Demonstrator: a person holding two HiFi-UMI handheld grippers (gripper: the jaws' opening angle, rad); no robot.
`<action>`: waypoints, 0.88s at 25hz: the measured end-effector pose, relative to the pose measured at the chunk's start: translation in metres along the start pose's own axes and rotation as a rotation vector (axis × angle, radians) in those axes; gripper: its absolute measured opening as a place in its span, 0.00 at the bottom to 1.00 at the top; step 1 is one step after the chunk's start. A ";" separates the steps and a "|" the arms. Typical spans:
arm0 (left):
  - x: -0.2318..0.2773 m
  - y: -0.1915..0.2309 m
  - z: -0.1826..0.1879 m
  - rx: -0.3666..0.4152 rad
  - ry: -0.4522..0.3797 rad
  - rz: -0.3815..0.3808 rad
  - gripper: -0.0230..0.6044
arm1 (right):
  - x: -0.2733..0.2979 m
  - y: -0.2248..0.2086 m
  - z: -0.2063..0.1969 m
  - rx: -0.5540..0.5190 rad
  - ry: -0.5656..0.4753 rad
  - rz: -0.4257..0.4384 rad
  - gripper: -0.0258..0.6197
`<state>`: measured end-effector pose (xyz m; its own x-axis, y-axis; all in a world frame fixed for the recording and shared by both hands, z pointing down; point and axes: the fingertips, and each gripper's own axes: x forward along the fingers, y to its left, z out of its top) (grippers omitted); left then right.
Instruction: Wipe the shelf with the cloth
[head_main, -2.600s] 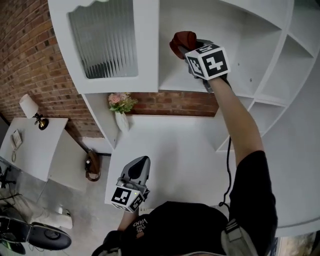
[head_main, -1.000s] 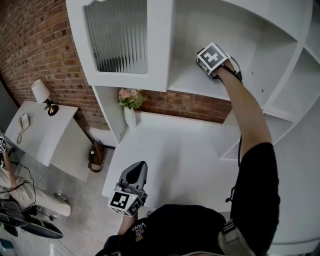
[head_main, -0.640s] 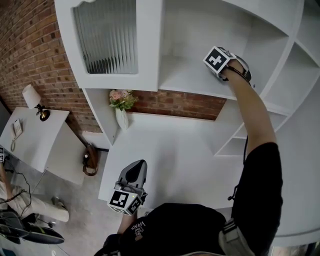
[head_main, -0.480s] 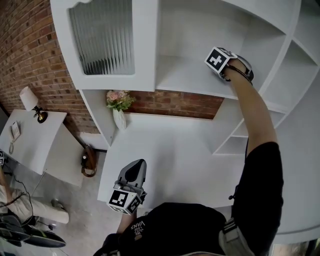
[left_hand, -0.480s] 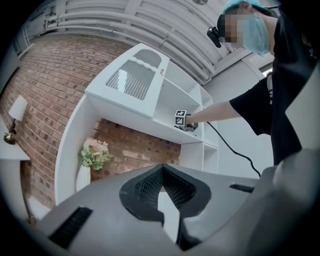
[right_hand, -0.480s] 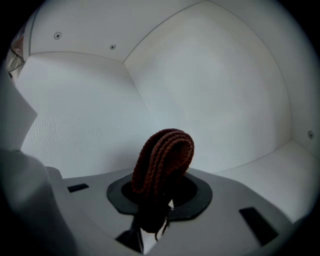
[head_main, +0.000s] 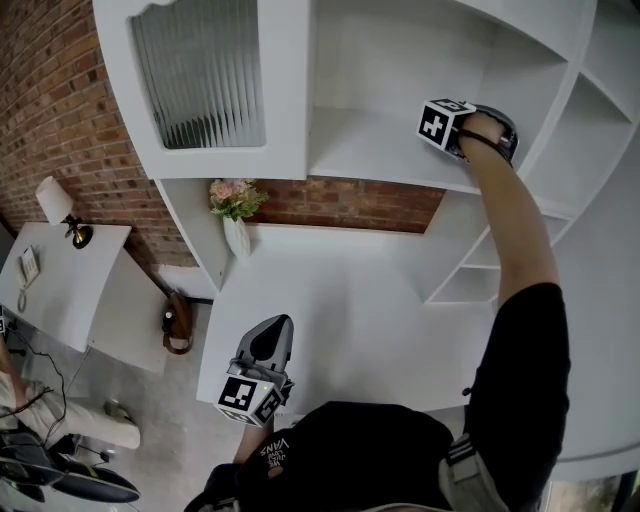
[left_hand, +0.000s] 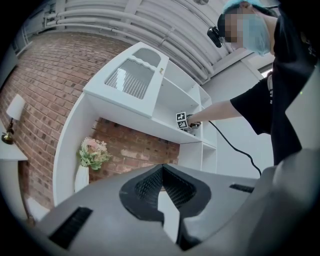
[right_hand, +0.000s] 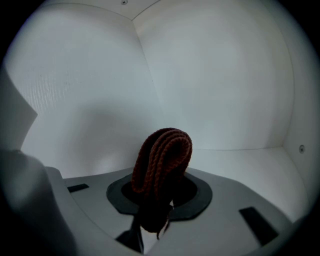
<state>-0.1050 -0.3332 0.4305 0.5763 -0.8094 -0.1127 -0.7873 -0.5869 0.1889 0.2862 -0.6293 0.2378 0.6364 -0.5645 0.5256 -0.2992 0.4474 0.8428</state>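
Here, the red cloth is clamped in the right gripper jaws. The left gripper jaws are closed, empty.

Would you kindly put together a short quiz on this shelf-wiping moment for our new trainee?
1. True or false: the right gripper is shut on a red-brown cloth inside the shelf compartment.
2. Where does the vase of flowers stand? A) on the same shelf as the cloth B) below the ribbed-glass cabinet door, near the brick wall C) on the floor
3. Fill in: the left gripper, held low, grips ____.
Key: 1 true; 2 B; 3 nothing.
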 end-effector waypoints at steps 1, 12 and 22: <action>-0.001 0.000 0.000 0.000 0.001 0.001 0.05 | -0.003 -0.001 0.001 -0.007 -0.008 -0.010 0.19; -0.011 -0.007 0.000 0.003 0.004 -0.017 0.05 | -0.119 -0.006 0.110 0.444 -0.695 0.246 0.19; -0.034 0.001 0.007 0.006 -0.005 0.032 0.05 | -0.209 0.058 0.193 0.528 -0.977 0.640 0.19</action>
<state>-0.1266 -0.3066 0.4278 0.5494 -0.8281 -0.1116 -0.8068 -0.5605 0.1869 -0.0010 -0.6191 0.1994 -0.4415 -0.7247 0.5290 -0.7441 0.6252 0.2354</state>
